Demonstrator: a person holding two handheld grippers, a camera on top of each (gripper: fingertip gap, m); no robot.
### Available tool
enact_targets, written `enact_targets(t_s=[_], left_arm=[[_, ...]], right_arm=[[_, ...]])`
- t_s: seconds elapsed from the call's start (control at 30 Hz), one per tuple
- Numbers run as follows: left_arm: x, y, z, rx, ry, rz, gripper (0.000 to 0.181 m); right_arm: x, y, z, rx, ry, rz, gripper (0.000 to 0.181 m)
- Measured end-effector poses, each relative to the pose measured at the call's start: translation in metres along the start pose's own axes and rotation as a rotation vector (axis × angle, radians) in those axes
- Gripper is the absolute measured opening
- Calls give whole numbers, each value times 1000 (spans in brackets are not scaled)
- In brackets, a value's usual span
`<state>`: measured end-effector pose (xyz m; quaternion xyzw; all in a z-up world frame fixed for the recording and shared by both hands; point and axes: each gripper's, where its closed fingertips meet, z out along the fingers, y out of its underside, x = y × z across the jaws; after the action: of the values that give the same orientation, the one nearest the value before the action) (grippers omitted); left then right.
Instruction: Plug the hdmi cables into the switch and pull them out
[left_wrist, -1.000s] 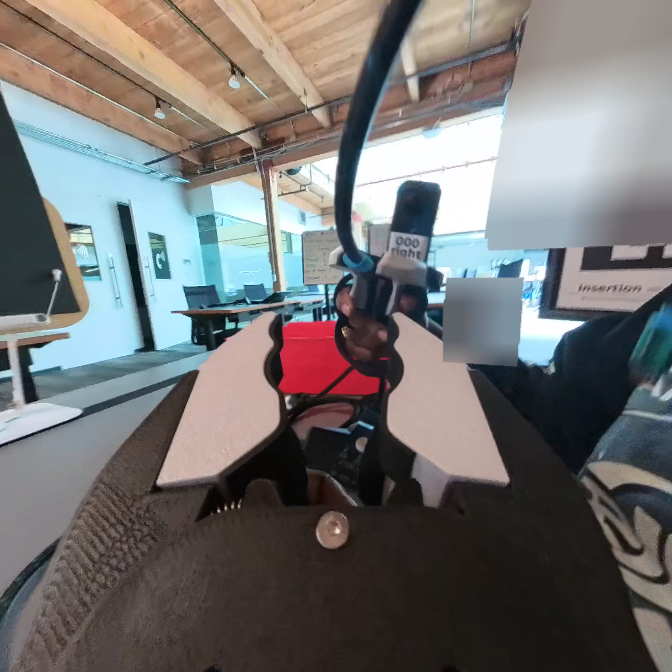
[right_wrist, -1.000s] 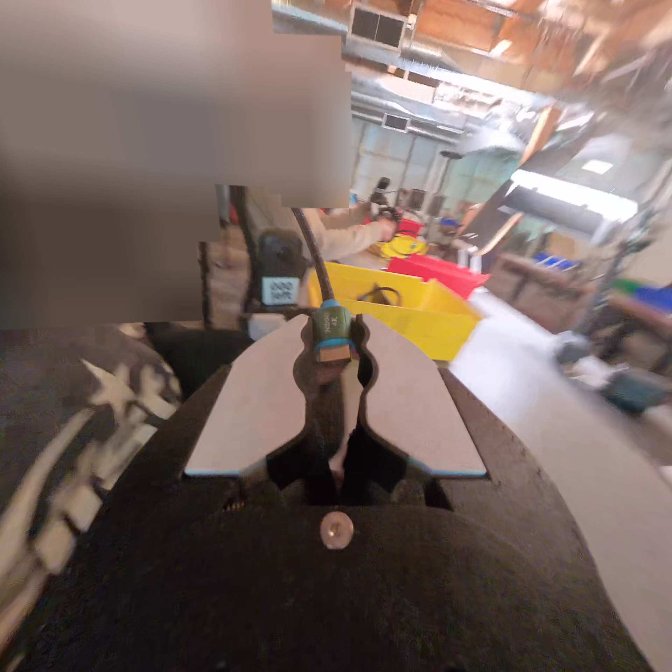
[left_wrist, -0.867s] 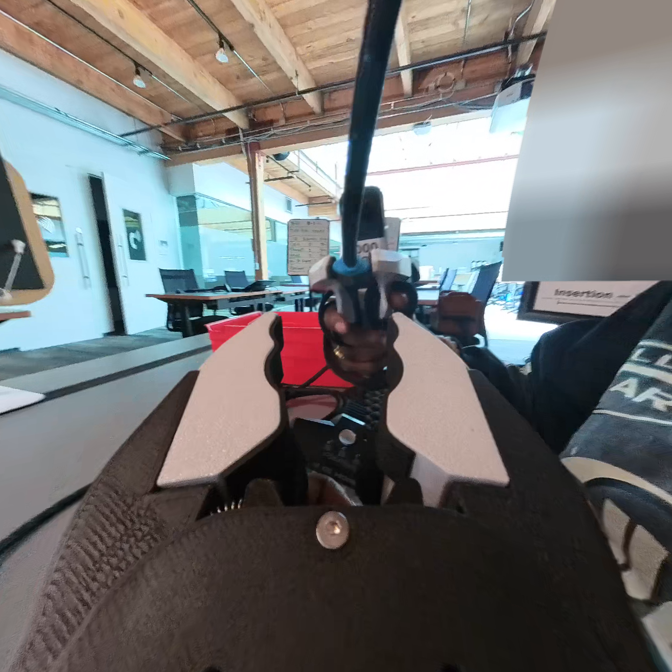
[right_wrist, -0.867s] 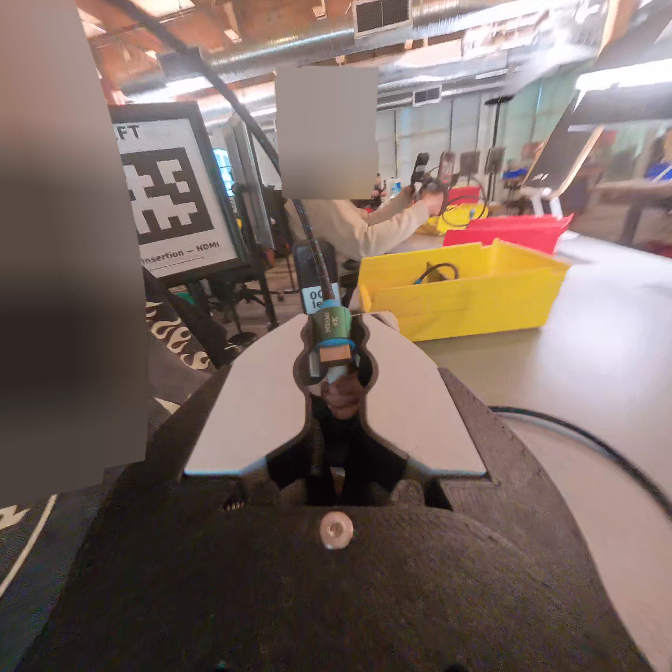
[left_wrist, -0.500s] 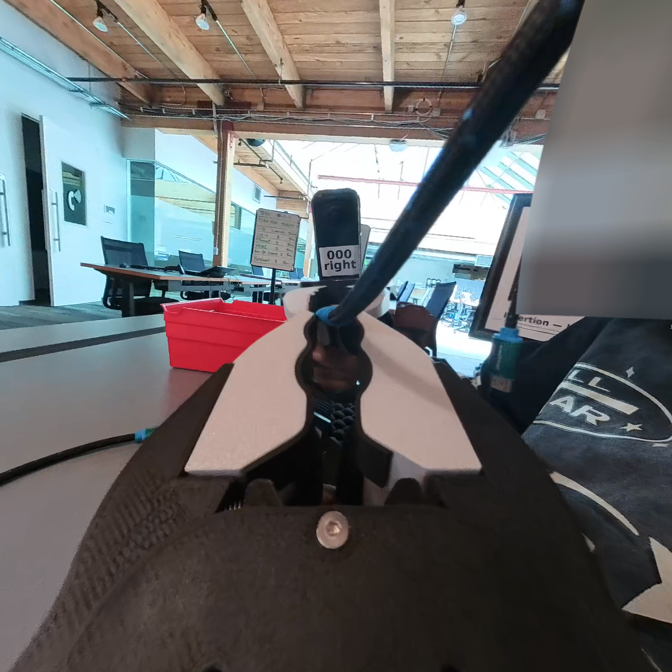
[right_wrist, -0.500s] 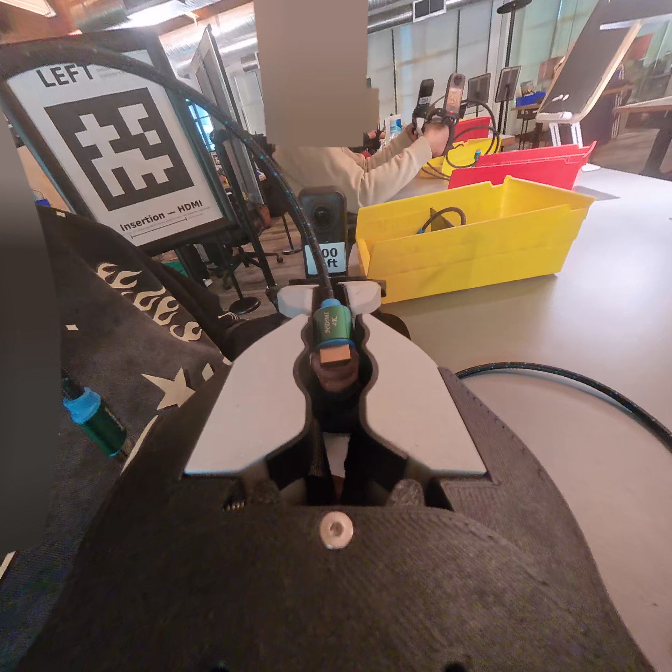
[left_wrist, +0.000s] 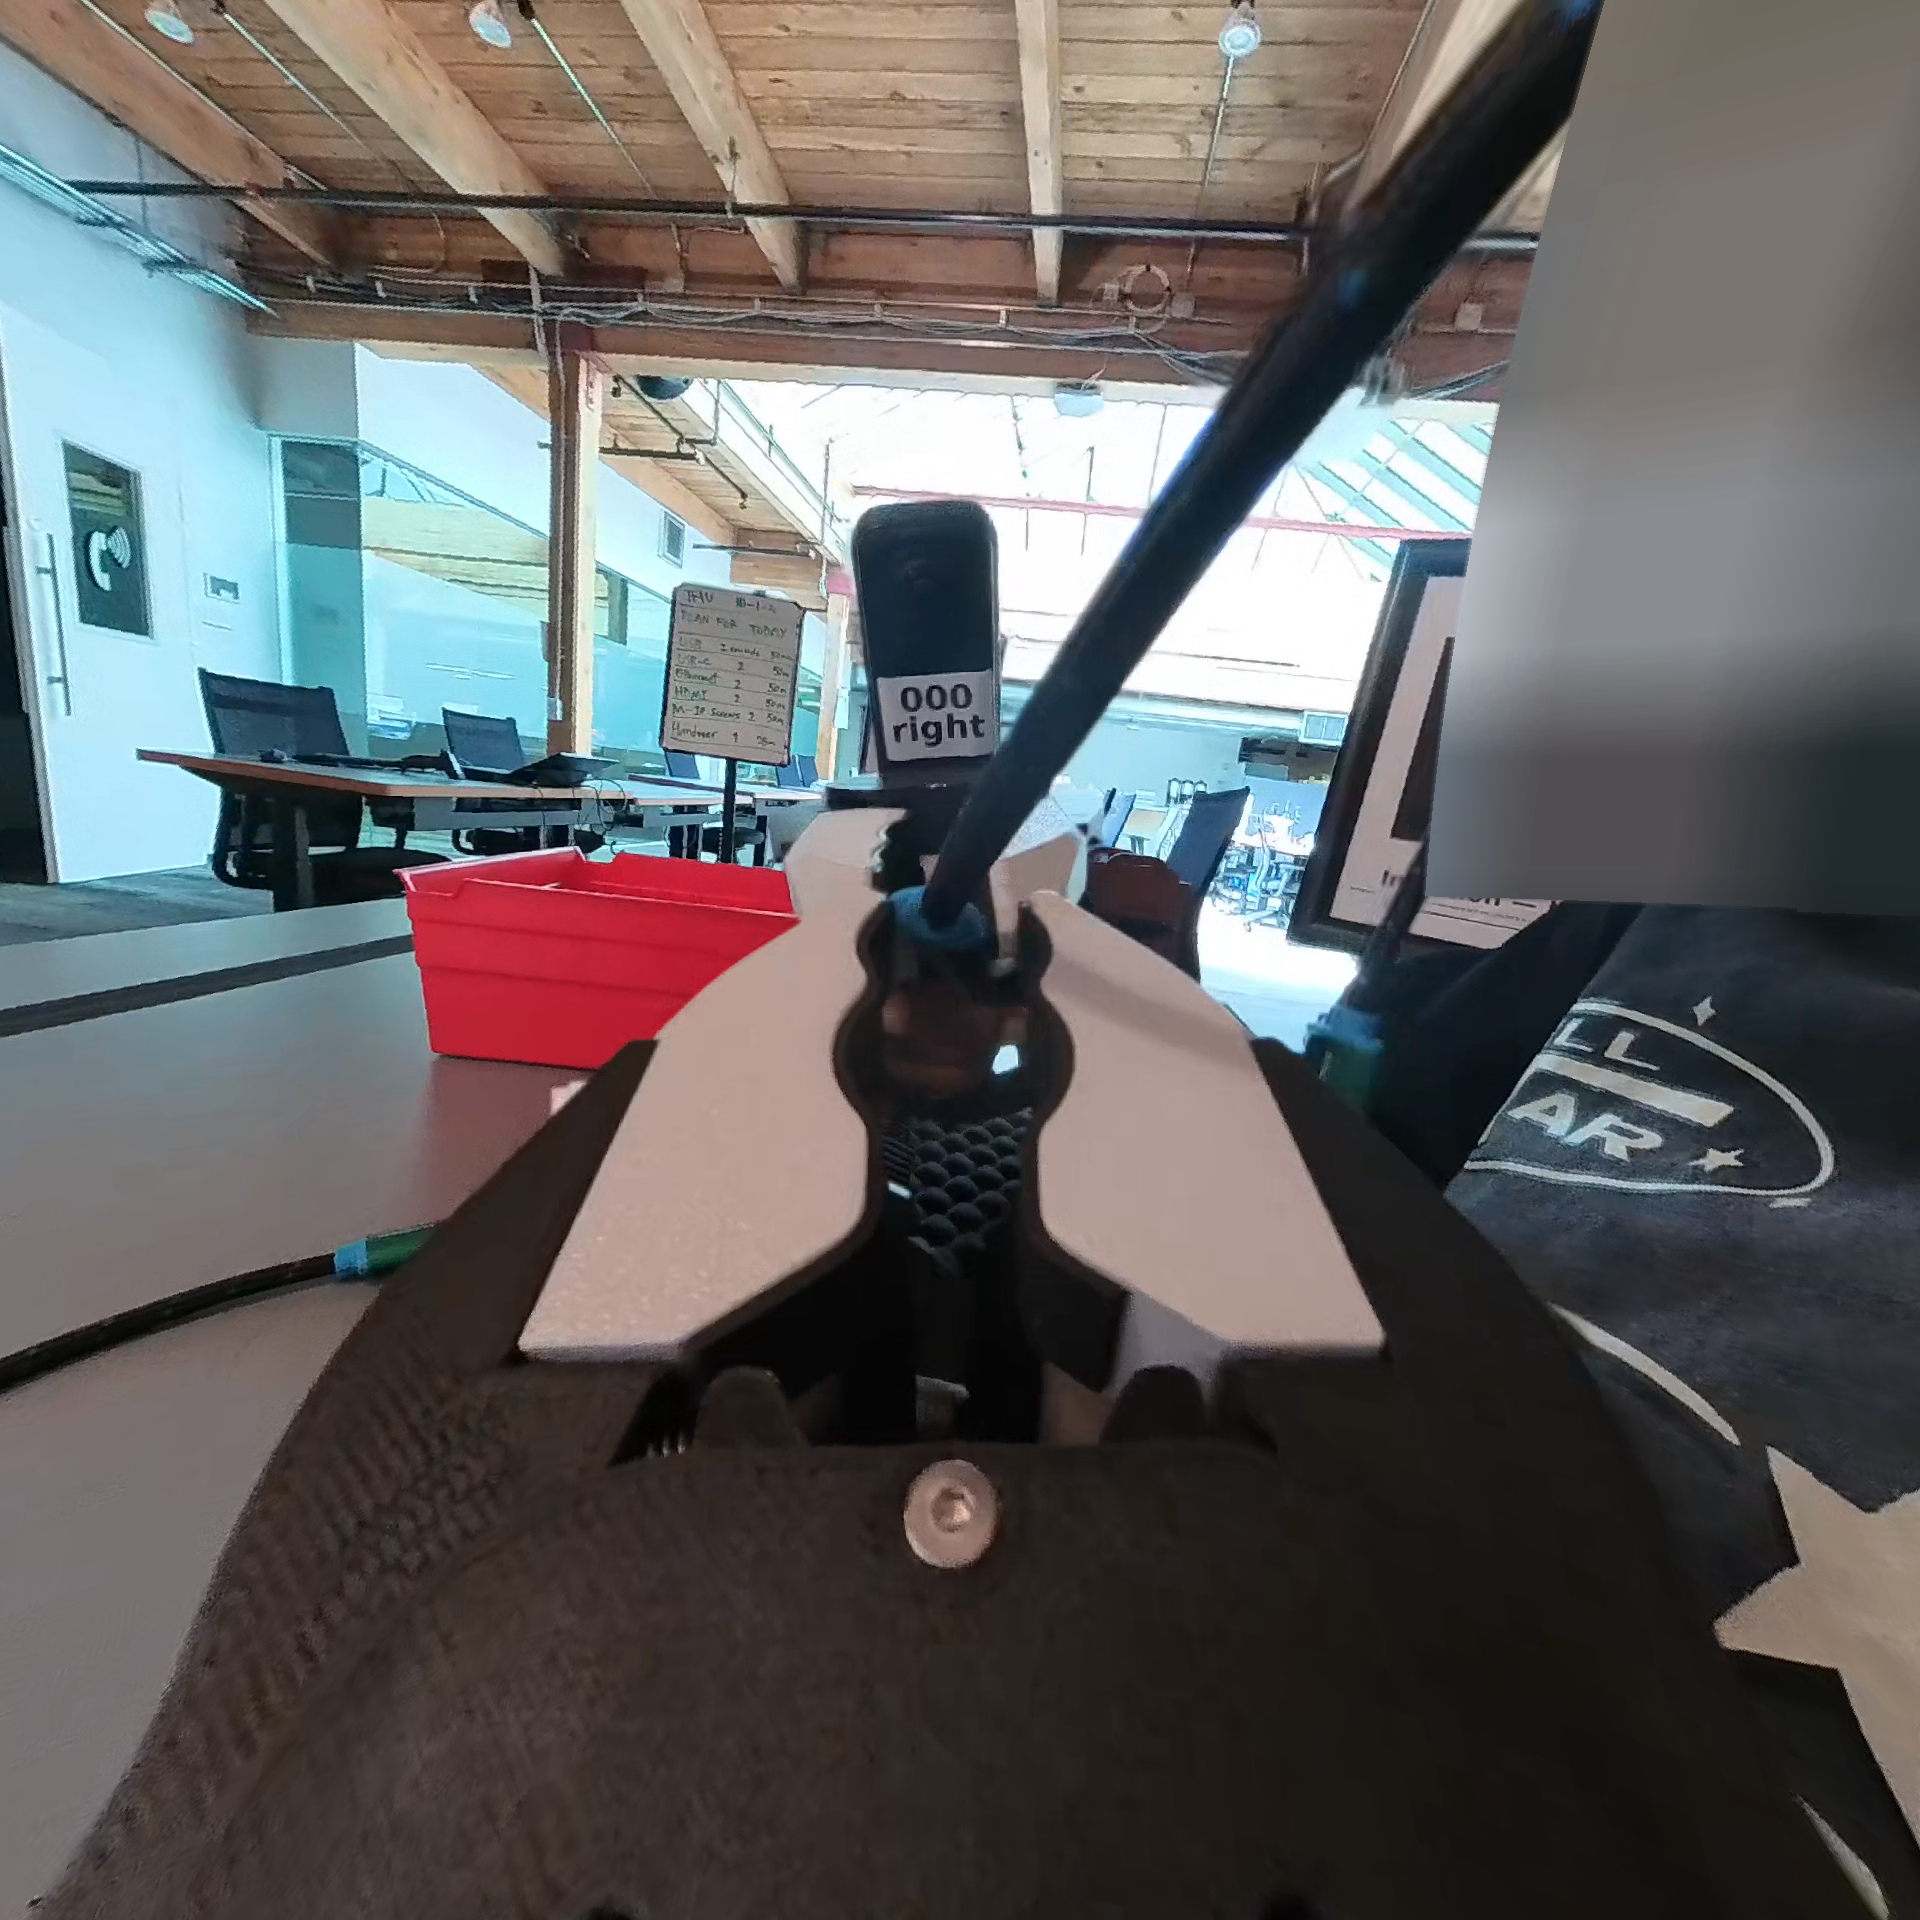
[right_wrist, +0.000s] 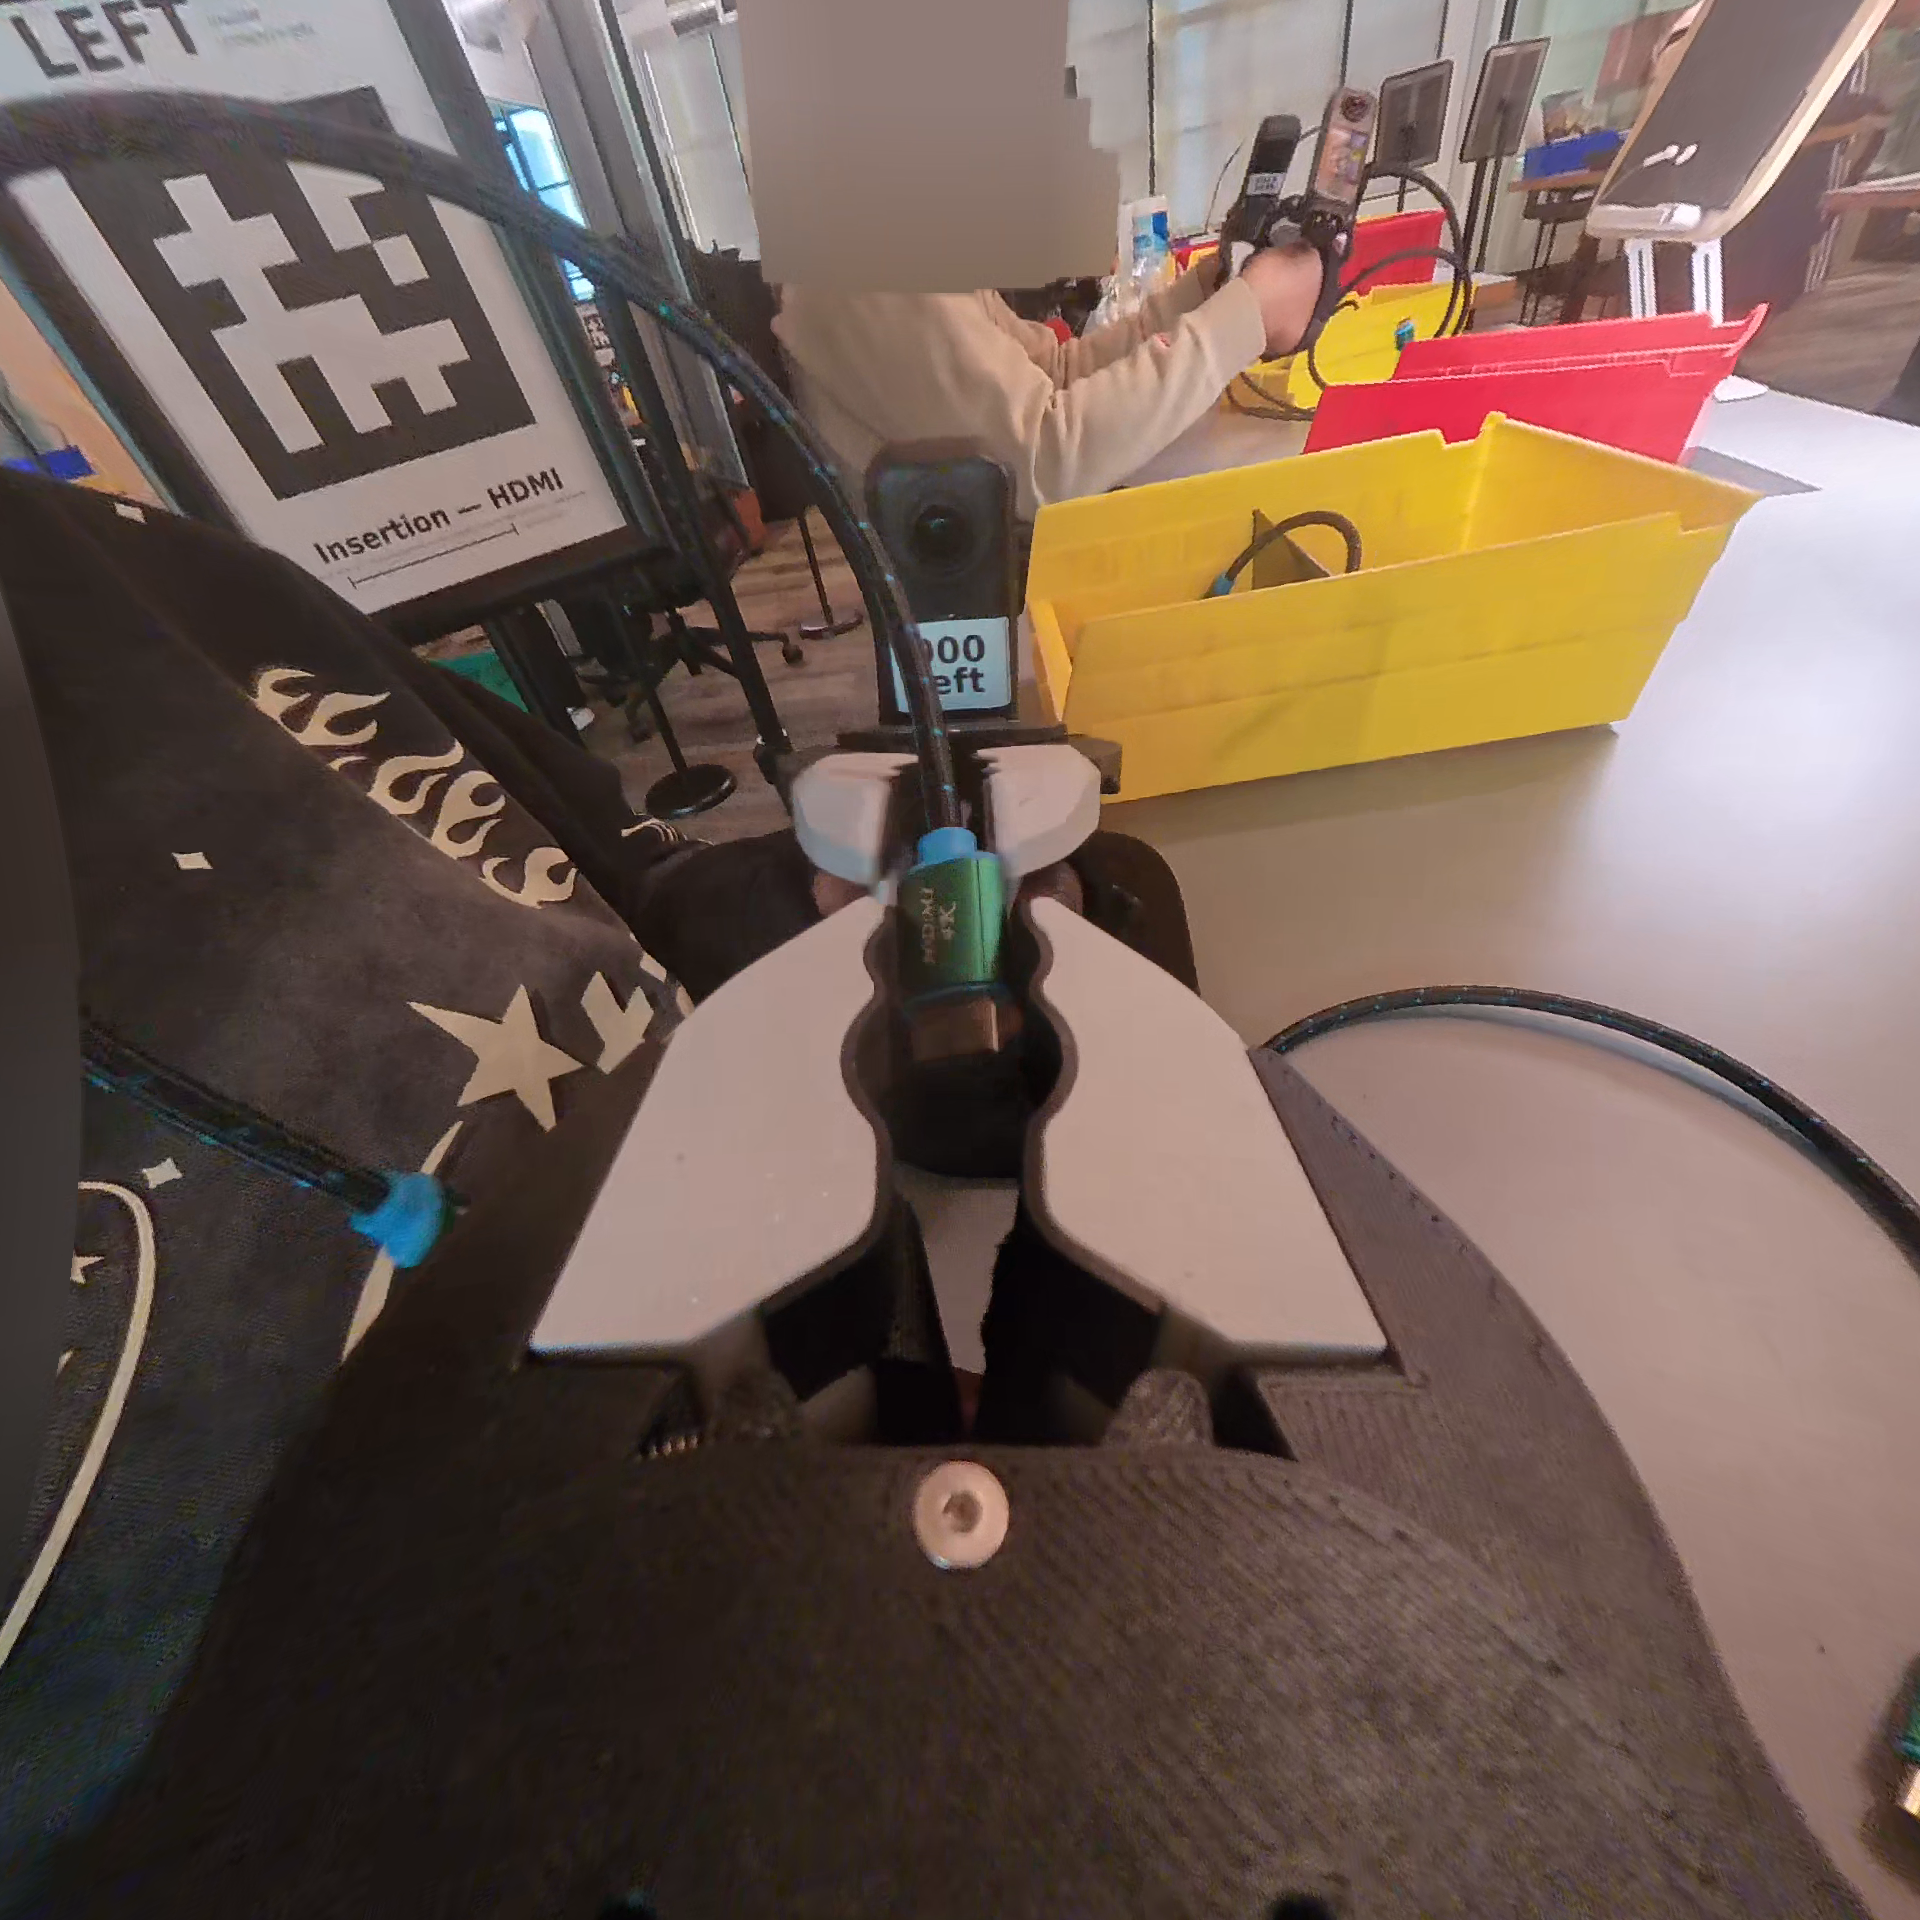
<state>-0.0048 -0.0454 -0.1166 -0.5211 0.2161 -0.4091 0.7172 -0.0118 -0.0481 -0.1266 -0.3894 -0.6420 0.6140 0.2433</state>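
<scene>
Two grippers nose to nose, one plug between them!
Right gripper clenched on the green plug; left gripper pinches its blue collar, cable running off toward one o'clock.

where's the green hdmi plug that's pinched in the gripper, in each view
Left wrist view: hdmi plug at centre, mostly hidden between the left gripper fingertips; only its blue collar and cable show.
Right wrist view: the same plug at centre, green body and metal end pointing at the camera, in the right gripper.
Shared landmark: the two grippers face each other tip to tip at the plug.
</scene>
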Motion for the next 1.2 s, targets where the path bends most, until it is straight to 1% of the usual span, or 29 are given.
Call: enact_targets(t_s=[0.03, 0.1, 0.13, 0.23, 0.3, 0.43, 0.47, 0.53, 0.6, 0.63, 0.67, 0.7, 0.73, 0.77, 0.8, 0.83, 0.87, 0.9, 0.97, 1.0, 1.03, 1.1, 1.17, 1.2], left_arm=[[0, 1, 0, -7, 1, 2, 14], [0, 0, 0, 1, 2, 0, 9], [-1, -1, -1, 6, -5, -3, 9], [-5, -1, -2, 13, -24, -23, 25], [-3, 0, -1, 7, -9, -16, 30], [7, 5, 2, -27, 35, 28, 34], [8, 6, 2, -30, 43, 21, 30], [14, 6, 2, -32, 93, -3, 7], [13, 3, 2, -17, 74, -27, 6], [11, -2, 3, 19, 51, -47, 6], [6, -8, 2, 76, 19, -95, 6], [0, -16, 1, 145, -20, -166, 6], [-9, -23, -2, 226, -66, -246, 6], [-17, -30, -6, 312, -103, -328, 6], [-24, -35, -11, 387, -129, -410, 6], [-29, -38, -16, 449, -152, -480, 5], [-34, -40, -20, 500, -172, -530, 5], [-36, -40, -24, 536, -190, -561, 6], [-38, -41, -28, 586, -227, -594, 6], [-39, -41, -30, 603, -243, -603, 6], [-38, -41, -30, 616, -251, -611, 6], [-36, -40, -28, 619, -243, -635, 5], [-36, -37, -26, 616, -239, -665, 6], [-35, -36, -24, 611, -230, -678, 6]], right_arm=[[-1, 0, 0, -3, -4, 4, 20], [-1, 2, 0, -18, -12, 9, 15], [-2, 4, -1, -26, -22, 12, 14], [-4, 11, 1, -74, -31, 11, 13], [-7, 17, 4, -105, -60, 38, 12], [-20, 26, 6, -130, -203, 155, 12], [-22, 30, 7, -148, -224, 171, 12], [-23, 31, 9, -159, -223, 181, 12], [-21, 28, 9, -142, -205, 159, 12], [-18, 22, 8, -101, -184, 127, 12], [-14, 14, 8, -40, -155, 76, 13], [-10, 3, 7, 35, -109, 8, 23], [-3, -9, 6, 105, -17, -74, 51], [6, -18, 4, 156, 114, -195, 68], [14, -25, 1, 190, 262, -343, 76], [17, -30, -2, 218, 396, -493, 78], [13, -32, -2, 222, 487, -634, 75], [10, -30, 2, 194, 555, -757, 70], [8, -25, 12, 125, 659, -918, 69], [7, -23, 16, 110, 686, -955, 66], [8, -21, 19, 98, 709, -980, 58], [12, -19, 21, 48, 751, -1029, 53], [11, -18, 22, 35, 755, -1065, 48], [10, -18, 23, 38, 754, -1074, 39]])
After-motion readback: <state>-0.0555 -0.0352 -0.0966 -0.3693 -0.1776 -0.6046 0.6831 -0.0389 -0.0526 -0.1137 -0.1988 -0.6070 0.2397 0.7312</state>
